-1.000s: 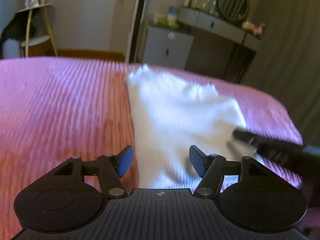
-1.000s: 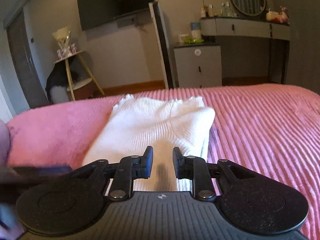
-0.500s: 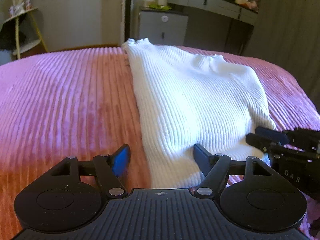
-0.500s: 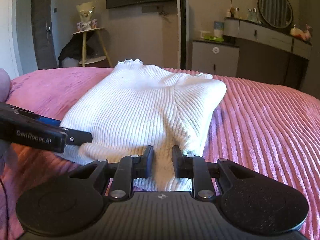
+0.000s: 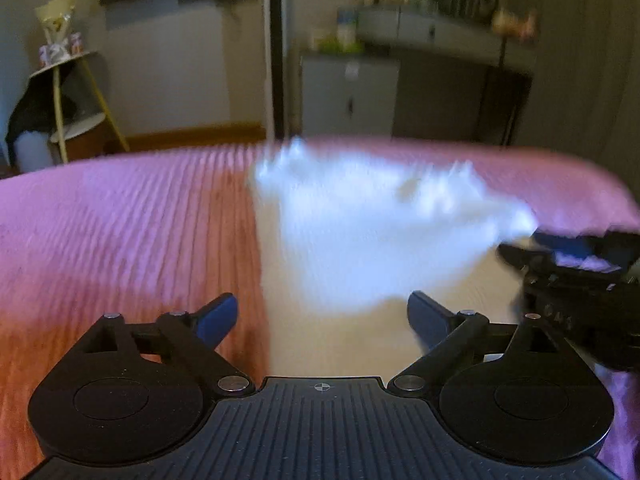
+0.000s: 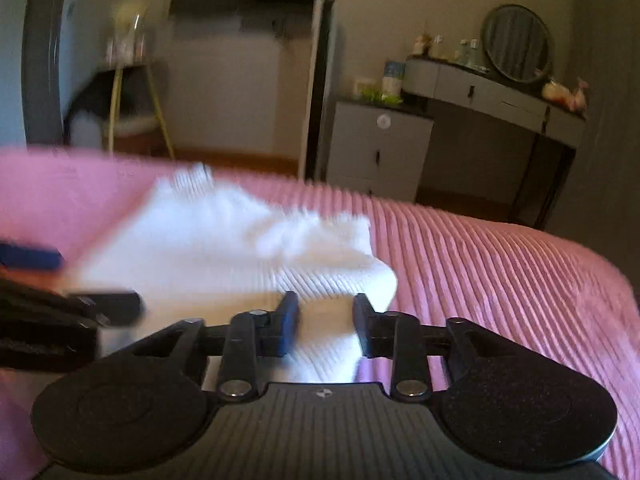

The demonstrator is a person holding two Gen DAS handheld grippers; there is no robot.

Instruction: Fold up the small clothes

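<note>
On the left stood the left gripper (image 5: 322,312), jaws spread wide and just opened further, with the near-left edge of the sweater (image 5: 360,240) lying between them but no pad pressing on it; to its right lay the sweater itself, white and ribbed, folded narrow and stretched away across the pink bedspread (image 5: 120,220), its far end ruffled; further right came the right gripper (image 6: 326,322), jaws partly apart and also just opened, the near-right corner of the knit between them, apparently untouched, though blur made that hard to judge.

The risks, as I judged them: both views were smeared by motion, so a close made in haste could land on the bedspread's ribs rather than the knit, or pinch only the top layer and let the lower one trail, spoiling the fold; the two grippers sat near one another at the near hem, and could knock together if they converged; uneven lifts would skew the fold line.

Counted: one sweater; one bedspread; two grippers; beyond the bed, one round mirror (image 6: 518,42), one dresser (image 6: 492,92), one small cabinet (image 6: 380,148), one side table (image 5: 68,64).
</note>
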